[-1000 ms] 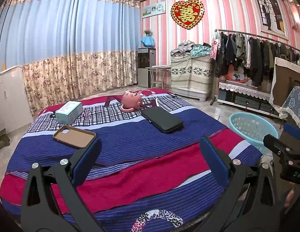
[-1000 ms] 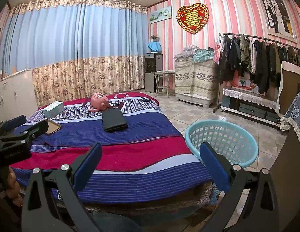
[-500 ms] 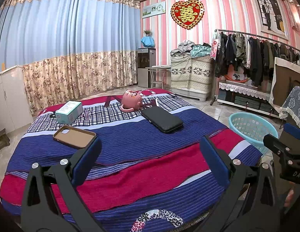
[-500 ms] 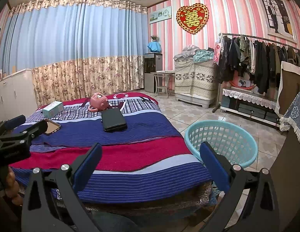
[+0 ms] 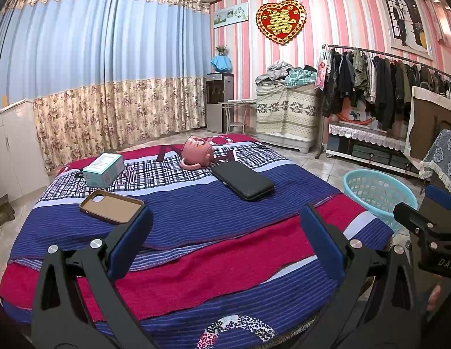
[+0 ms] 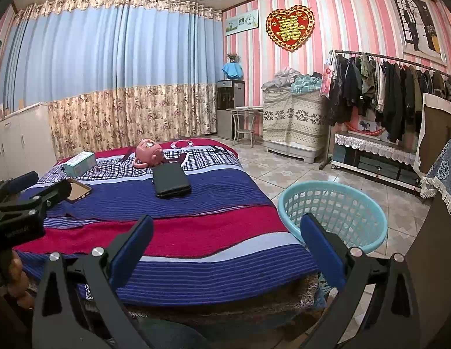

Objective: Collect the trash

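On a round bed [image 5: 196, 250] with a striped blue and red cover lie a pale green box [image 5: 103, 170], a brown phone case [image 5: 111, 206], a tipped pink cup [image 5: 196, 154] and a black case [image 5: 243, 181]. A teal mesh basket [image 5: 379, 192] [image 6: 333, 212] stands on the floor at the bed's right side. My left gripper [image 5: 224, 244] hangs open above the bed's near edge, holding nothing. My right gripper [image 6: 225, 247] is open too, over the bed's right front corner beside the basket. In the right wrist view the box [image 6: 79, 163], phone case [image 6: 78, 189], cup [image 6: 148, 152] and black case [image 6: 170, 180] lie further off.
A clothes rack [image 5: 385, 87] and a low shelf [image 5: 368, 148] line the right wall. A covered cabinet [image 5: 286, 116], a small table [image 5: 237, 110] and a water dispenser [image 5: 219, 101] stand at the back. White cupboards [image 5: 10, 151] are left. Tiled floor [image 6: 283, 171] lies beyond the basket.
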